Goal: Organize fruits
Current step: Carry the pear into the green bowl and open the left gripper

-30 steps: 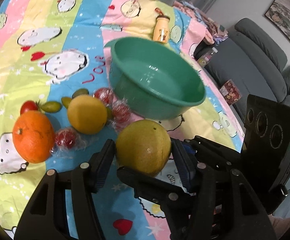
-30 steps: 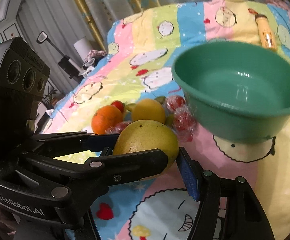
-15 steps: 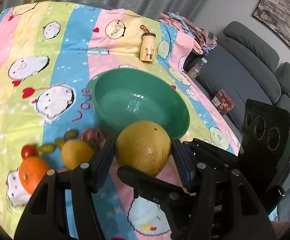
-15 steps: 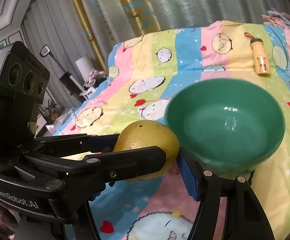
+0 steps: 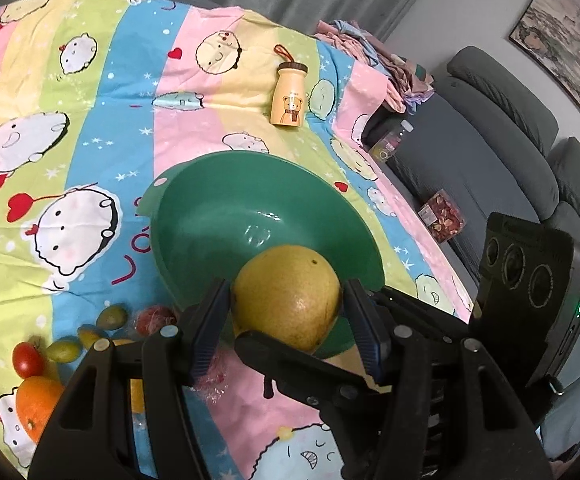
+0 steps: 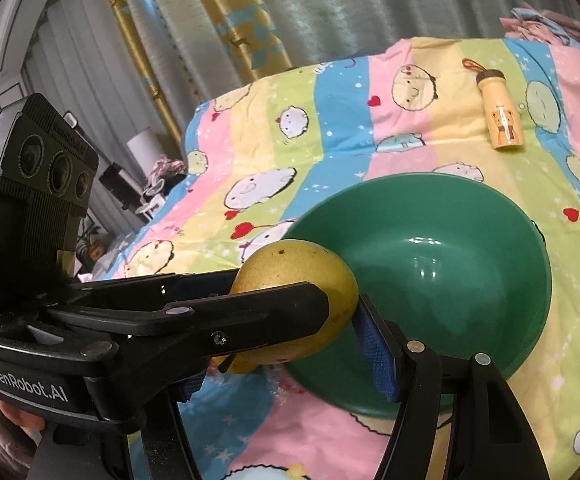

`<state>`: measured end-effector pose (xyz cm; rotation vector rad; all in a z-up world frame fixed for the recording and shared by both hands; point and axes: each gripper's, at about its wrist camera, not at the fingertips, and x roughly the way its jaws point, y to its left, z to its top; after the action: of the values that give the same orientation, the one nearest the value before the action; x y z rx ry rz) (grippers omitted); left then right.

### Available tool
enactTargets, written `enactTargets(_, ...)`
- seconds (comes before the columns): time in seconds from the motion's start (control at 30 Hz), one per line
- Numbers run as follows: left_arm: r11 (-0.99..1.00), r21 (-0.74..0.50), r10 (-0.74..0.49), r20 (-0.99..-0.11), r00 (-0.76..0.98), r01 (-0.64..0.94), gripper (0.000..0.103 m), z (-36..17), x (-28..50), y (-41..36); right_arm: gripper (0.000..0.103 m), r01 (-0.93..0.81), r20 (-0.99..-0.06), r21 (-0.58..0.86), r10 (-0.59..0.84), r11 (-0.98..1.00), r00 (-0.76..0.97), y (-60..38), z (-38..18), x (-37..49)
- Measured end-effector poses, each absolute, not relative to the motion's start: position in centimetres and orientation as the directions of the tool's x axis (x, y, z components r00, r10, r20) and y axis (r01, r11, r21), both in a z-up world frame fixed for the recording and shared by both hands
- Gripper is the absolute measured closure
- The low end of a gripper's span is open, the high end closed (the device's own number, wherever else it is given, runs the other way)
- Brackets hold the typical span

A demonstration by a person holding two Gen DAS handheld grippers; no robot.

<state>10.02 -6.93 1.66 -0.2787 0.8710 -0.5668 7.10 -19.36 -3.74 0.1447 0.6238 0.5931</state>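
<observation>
A large yellow-green pomelo (image 5: pixel 286 298) is held between both grippers, above the near rim of an empty green bowl (image 5: pixel 226 208). My left gripper (image 5: pixel 286 320) is shut on the pomelo, its blue pads on both sides. My right gripper (image 6: pixel 310 316) grips the same pomelo (image 6: pixel 298 280) from the other side, at the bowl (image 6: pixel 450 264) edge. On the cloth at lower left lie an orange (image 5: pixel 36 404), a tomato (image 5: pixel 28 360), small green fruits (image 5: pixel 110 317) and a wrapped red fruit (image 5: pixel 152 318).
A yellow bear bottle (image 5: pixel 289 96) stands behind the bowl, also in the right wrist view (image 6: pixel 502 124). A grey sofa (image 5: pixel 502 140) with a snack box (image 5: pixel 442 214) lies right of the table. Curtains hang behind.
Both grippers have lifted the pomelo up and carried it forward, from above the cloth to over the bowl's near rim. The fruit pile has dropped to the lower left.
</observation>
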Motion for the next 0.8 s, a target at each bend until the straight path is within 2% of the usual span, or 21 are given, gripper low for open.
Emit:
enactTargets(0.3,0.827,-0.460,-0.561,-0.658,0.502,0.323,0.045,1.2,10.6,-7.0,0.035,-0.459,-0.541,0.319,0.557,0.829,0.630,-19.3,-4.3,7.8)
enactTargets(0.4,0.832,-0.452,-0.555,-0.656,0.511,0.323,0.040,1.3,10.5,-6.9,0.035,-0.448,-0.542,0.328,0.554,0.832,0.632,-19.4,-4.4,7.7)
enactTargets(0.5,0.836,-0.442,-0.548,-0.653,0.522,0.324,0.025,1.5,10.3,-6.8,0.031,-0.431,-0.542,0.323,0.538,0.843,0.646,-19.7,-4.3,7.4)
enactTargets(0.67,0.850,-0.416,-0.527,-0.646,0.552,0.324,0.022,2.2,9.6,-6.3,0.030,-0.440,-0.527,0.305,0.535,0.844,0.660,-19.8,-3.2,6.5)
enactTargets(0.8,0.869,-0.379,-0.494,-0.646,0.581,0.317,0.015,2.8,8.6,-5.5,0.030,-0.447,-0.520,0.298,0.536,0.843,0.665,-19.7,-2.6,5.5)
